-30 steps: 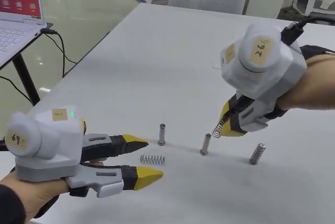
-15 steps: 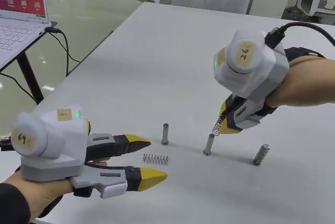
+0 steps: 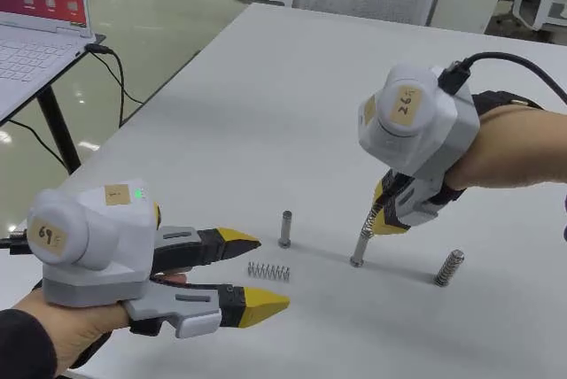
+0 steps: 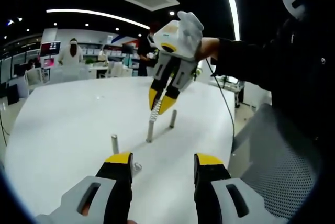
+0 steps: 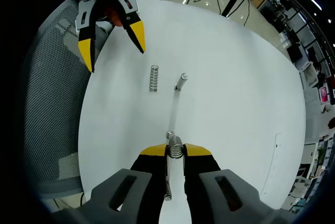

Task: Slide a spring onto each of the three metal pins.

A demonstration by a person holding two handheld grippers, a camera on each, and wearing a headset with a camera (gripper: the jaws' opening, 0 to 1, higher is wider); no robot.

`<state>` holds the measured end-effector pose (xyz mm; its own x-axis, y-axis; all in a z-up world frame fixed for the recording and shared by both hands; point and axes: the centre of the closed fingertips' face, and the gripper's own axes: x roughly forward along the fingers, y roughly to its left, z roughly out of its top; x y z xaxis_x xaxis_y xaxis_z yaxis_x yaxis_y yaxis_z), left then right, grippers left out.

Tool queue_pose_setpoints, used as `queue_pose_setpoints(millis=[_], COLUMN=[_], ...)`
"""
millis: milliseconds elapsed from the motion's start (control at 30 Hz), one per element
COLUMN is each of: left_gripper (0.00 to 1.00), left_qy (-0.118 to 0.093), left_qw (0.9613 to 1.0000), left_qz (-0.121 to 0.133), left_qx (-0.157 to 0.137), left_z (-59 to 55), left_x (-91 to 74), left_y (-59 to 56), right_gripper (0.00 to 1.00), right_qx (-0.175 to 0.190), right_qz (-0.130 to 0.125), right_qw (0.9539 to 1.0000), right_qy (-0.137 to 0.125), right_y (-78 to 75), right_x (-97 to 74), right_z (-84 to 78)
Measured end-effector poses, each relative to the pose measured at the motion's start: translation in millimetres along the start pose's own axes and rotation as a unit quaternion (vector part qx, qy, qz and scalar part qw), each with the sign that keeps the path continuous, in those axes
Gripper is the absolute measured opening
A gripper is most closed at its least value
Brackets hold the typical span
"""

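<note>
workbench, mid-task: the right gripper (image 3: 383, 220) pinches a spring (image 3: 370, 218) btwn its yellow tips and holds it tilted just above the middle pin (image 3: 360, 248), the coil's lower end at the pin's top. the angle is prob. meant to bring the coil's mouth square onto the pin so it can drop down the shaft. whether coil and pin already touch can't be told. further right, the third pin (image 3: 450, 267) seems to wear its spring already. the left pin (image 3: 285, 228) stands bare. a loose spring (image 3: 261, 269) lies flat on the white table (image 3: 266, 113), just beside the bare pin and near the tips of the left gripper (image 3: 273, 273). that gripper is low, spread wide and empty, likely parked to take the loose coil next. by this reckoning approx one of three is done, w/ the second in hand.

the right gripper view looks along the held spring (image 5: 176, 148). it shows the coil's open end ringed btwn the pressed tips w/ the middle pin (image 5: 168, 134) just off it, an alignment harder to judge from the head view's side angle. the left gripper view gives the side-on look: coil (image 4: 155, 113) hanging from the tips over the pin (image 4: 150, 131), its own jaws apart at the bottom. the head view adds a laptop (image 3: 35, 7) off the table's edge.
</note>
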<state>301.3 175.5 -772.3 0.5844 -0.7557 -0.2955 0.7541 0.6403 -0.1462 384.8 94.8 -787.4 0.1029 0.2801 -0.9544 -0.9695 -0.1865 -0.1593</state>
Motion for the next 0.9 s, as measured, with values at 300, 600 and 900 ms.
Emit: queue_pose_setpoints(millis=[300,600,900], left_gripper=[0.41,0.41,0.41], left_qy=[0.001,0.002,0.003], left_qw=[1.0000,1.0000,1.0000], left_qz=[0.001,0.001,0.002], left_qx=[0.000,0.000,0.001], left_z=[-0.5,-1.0,-1.4], left_x=[0.0,0.0,0.2], left_y=[0.2,0.3,0.5], right_gripper=[0.08,0.08,0.08], right_qx=[0.001,0.004,0.009], right_qz=[0.010,0.021,0.031], right_qw=[0.9999,0.9996,0.9992], right_qy=[0.008,0.019,0.024], right_y=[-4.2,-3.6,0.1], right_x=[12.1,25.3,39.6], right_z=[-2.9,-6.2,-7.3])
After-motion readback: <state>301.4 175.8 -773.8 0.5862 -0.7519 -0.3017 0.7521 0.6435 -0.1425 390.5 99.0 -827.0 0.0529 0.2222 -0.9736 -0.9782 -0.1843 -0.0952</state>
